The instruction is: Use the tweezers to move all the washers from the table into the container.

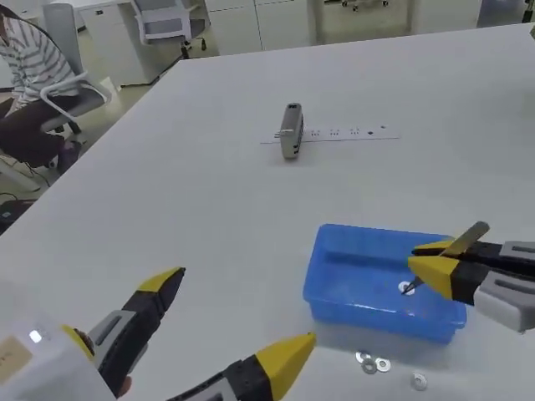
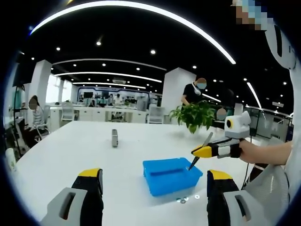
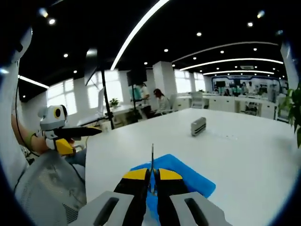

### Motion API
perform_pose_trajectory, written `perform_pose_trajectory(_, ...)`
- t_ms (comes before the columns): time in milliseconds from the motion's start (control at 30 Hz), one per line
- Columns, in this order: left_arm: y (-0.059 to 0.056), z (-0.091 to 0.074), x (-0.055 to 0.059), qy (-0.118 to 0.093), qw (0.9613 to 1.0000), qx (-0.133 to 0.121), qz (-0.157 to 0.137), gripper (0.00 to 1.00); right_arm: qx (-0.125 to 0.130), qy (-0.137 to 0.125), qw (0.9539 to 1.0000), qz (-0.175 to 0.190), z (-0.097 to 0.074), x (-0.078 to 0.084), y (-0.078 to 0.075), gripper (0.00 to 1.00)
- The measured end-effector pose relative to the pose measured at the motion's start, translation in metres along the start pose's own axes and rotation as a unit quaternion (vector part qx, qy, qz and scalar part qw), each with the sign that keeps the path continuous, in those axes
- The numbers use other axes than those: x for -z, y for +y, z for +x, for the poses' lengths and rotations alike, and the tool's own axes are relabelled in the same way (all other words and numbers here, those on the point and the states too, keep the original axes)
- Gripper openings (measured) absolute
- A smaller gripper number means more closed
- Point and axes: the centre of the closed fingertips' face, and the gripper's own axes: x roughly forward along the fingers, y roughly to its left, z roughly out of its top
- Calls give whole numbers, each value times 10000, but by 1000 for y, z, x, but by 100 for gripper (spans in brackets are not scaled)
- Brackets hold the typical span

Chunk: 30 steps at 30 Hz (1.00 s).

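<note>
"What's the scene?"

"A big white table [image 1: 209, 192] in an open office, with a person [image 1: 25, 67] sitting off at its far corner."

"And the fingers?"

"The right gripper [image 1: 433, 259] has its yellow-tipped fingers pinched together with hardly a gap, clamped on the tweezers [image 1: 470, 237]. One end of the tweezers sticks up behind the fingers and the point runs down in front of them."

"Anything at the point?"

"A washer [image 1: 407, 288], right at the tip, low inside the blue container [image 1: 376, 313]. Whether the tweezers are nipping it or it lies on the floor of the container, I can't tell from here."

"The other one?"

"The left gripper [image 1: 234, 316] has its fingers spread wide, holding nothing and touching nothing, above the table. The container sits ahead of them, near the right-hand finger."

"More to pick up?"

"Yes, a few loose washers [image 1: 372, 363] on the table, just outside the container's near wall and below the right gripper's fingers. One lies a little apart from the rest."

"Further out?"

"A power strip [image 1: 351, 134] with a grey adapter [image 1: 291, 129] plugged in, well beyond the container."
</note>
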Motion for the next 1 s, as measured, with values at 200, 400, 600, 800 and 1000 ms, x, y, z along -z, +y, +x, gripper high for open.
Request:
perform_pose_trajectory(200,2,-1,1,37,10000,-54,23,90,254,364,9978,482,13,14,-36,3)
perform_pose_trajectory(400,1,0,6,164,9998,-65,124,89,423,795,9954,332,22,36,-47,3)
perform_pose_trajectory(600,0,1,10,272,9994,-47,194,88,414,1098,9929,-177,29,45,-39,3)
perform_pose_trajectory(800,2,0,11,296,9992,-109,235,87,450,1238,9909,-275,29,52,-39,3)
perform_pose_trajectory(1000,4,-1,10,285,9991,-154,263,87,487,1370,9886,-387,28,58,-40,3)
